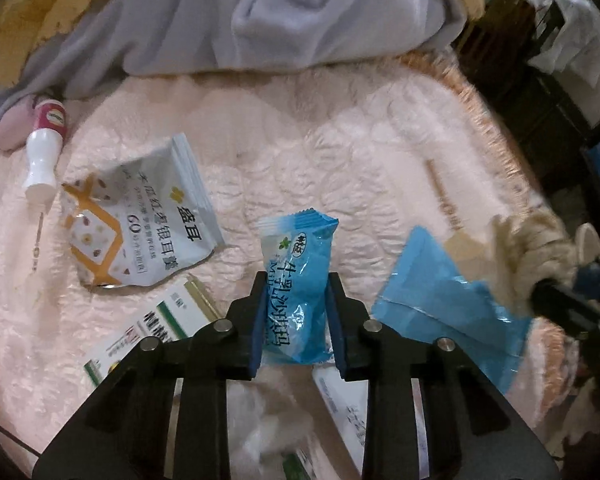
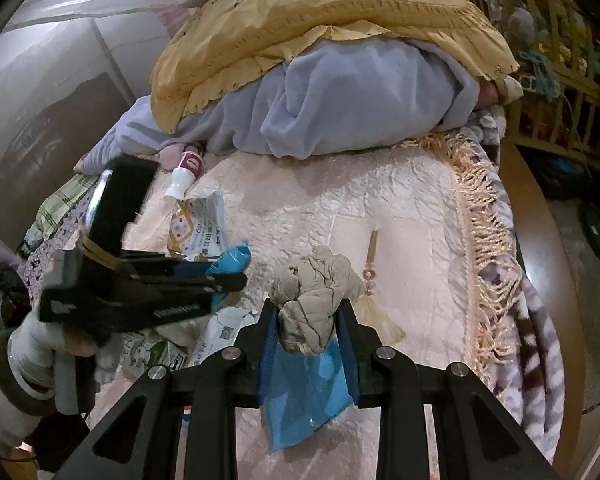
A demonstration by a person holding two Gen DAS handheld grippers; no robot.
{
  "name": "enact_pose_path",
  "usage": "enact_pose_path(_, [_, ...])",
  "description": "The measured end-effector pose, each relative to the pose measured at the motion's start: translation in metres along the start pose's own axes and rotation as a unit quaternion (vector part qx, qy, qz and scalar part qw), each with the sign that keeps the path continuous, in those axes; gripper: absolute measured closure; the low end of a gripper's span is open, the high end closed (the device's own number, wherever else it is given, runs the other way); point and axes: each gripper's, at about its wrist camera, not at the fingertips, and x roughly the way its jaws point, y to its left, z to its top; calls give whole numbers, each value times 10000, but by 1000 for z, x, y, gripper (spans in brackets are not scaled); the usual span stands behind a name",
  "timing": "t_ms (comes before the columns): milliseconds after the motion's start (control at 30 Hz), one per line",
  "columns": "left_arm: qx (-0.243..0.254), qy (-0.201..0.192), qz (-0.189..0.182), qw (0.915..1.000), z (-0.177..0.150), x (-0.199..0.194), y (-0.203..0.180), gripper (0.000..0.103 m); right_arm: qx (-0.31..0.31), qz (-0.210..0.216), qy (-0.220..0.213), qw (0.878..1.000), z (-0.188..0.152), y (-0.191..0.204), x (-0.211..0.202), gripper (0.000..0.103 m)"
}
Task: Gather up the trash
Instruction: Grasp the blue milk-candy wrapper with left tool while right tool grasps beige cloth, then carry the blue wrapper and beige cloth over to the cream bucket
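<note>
My left gripper (image 1: 297, 280) is shut on a light-blue snack wrapper (image 1: 296, 248) with dark print, which stands up between the blue pads above the pink bedspread (image 1: 340, 160). In the right wrist view that gripper (image 2: 240, 280) comes in from the left, held by a gloved hand, with the wrapper's end (image 2: 232, 260) sticking out of its tip. My right gripper (image 2: 310, 308) is shut on a crumpled beige paper wad (image 2: 316, 288) together with a flat blue wrapper (image 2: 304, 392) that hangs below the jaws. Both pieces also show at the right of the left wrist view, the wad (image 1: 532, 248) above the blue wrapper (image 1: 440, 292).
On the bedspread lie a white food pouch (image 1: 140, 220), a small white bottle with a red label (image 1: 46, 140), a green-and-white box (image 1: 140, 332) and white tissue (image 1: 268, 420). A grey blanket (image 2: 340, 100) and yellow cover are piled behind. The fringed bed edge (image 2: 480, 240) drops off on the right.
</note>
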Motion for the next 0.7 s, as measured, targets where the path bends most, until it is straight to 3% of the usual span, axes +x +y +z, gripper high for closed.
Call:
enact_pose_path(300, [120,-491,-256,9984,-21,-58,-19,78,-33,-22,-157,9999,-15,15,-24,75])
enact_pose_path(700, [334,-862,-313,9952,-48,-90,-68,78,21,-167,-295,9994,-44,20,-60,75])
